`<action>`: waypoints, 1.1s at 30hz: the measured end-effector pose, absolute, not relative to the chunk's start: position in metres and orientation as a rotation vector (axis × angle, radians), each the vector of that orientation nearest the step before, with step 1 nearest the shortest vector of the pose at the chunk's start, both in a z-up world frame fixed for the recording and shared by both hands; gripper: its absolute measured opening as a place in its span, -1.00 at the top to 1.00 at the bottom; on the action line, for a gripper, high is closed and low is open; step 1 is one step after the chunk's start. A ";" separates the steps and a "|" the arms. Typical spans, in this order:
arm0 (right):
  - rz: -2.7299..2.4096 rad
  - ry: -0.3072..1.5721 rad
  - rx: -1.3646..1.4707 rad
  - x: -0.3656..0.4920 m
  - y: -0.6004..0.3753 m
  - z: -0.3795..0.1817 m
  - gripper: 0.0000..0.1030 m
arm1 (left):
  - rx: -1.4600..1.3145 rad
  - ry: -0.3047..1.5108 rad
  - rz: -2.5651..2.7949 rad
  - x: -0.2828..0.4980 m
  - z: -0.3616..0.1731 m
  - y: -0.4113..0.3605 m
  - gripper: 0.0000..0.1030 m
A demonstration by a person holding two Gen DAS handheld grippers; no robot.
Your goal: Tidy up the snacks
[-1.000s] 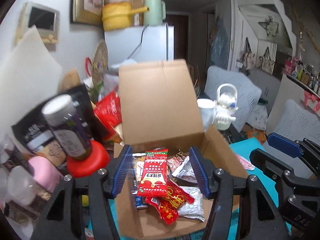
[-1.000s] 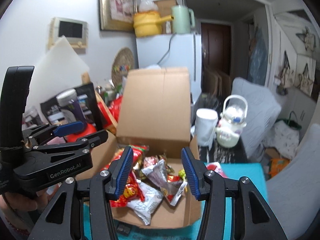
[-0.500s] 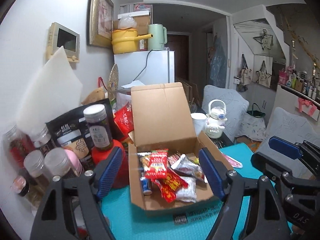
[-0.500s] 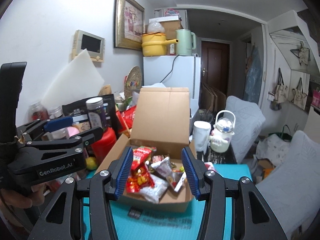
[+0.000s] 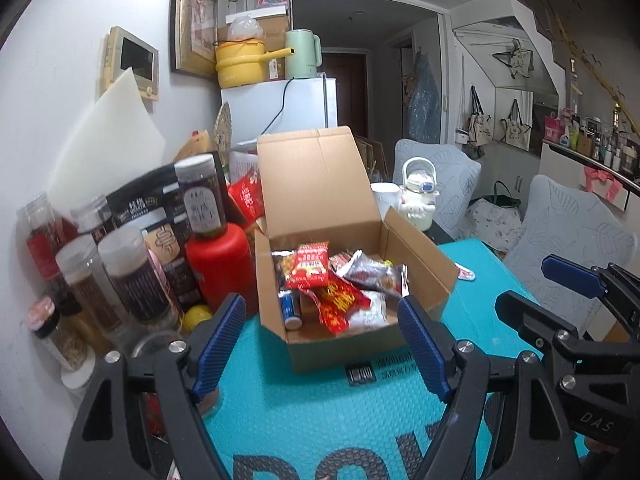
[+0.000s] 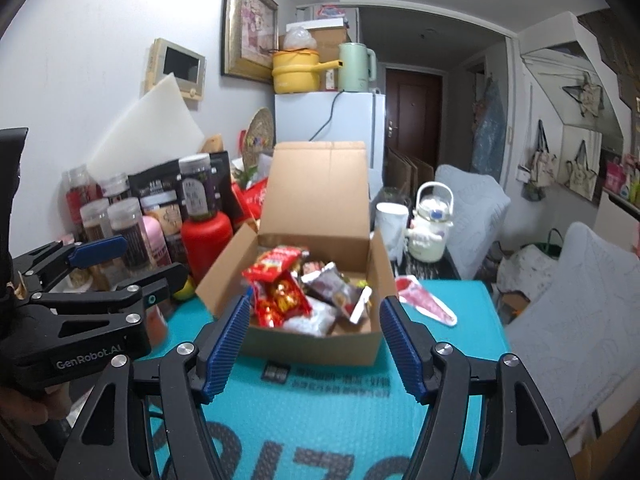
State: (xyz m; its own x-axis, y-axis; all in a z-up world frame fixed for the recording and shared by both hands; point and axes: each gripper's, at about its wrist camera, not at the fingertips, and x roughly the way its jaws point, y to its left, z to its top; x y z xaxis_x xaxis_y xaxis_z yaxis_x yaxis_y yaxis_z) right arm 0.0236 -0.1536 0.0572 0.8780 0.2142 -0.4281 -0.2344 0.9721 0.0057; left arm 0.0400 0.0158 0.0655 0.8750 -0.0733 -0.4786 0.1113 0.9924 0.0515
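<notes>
Snacks point(image 5: 332, 284) fill the cardboard box point(image 5: 360, 344); left gripper point(image 5: 322, 342) and right gripper point(image 6: 314, 344) both released.

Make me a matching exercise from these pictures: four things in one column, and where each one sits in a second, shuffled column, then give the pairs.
Things:
1. yellow pot
2. red bottle
3. snack packets
4. white teapot

Places:
A. inside the cardboard box
B. on top of the fridge
C. right of the box, behind the table
D. left of the box, among the jars

Pairs: 1-B, 2-D, 3-A, 4-C
</notes>
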 end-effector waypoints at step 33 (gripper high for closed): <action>0.200 0.500 -0.005 0.020 -0.180 0.025 -0.32 | 0.041 0.575 -0.130 0.041 0.040 0.002 -0.52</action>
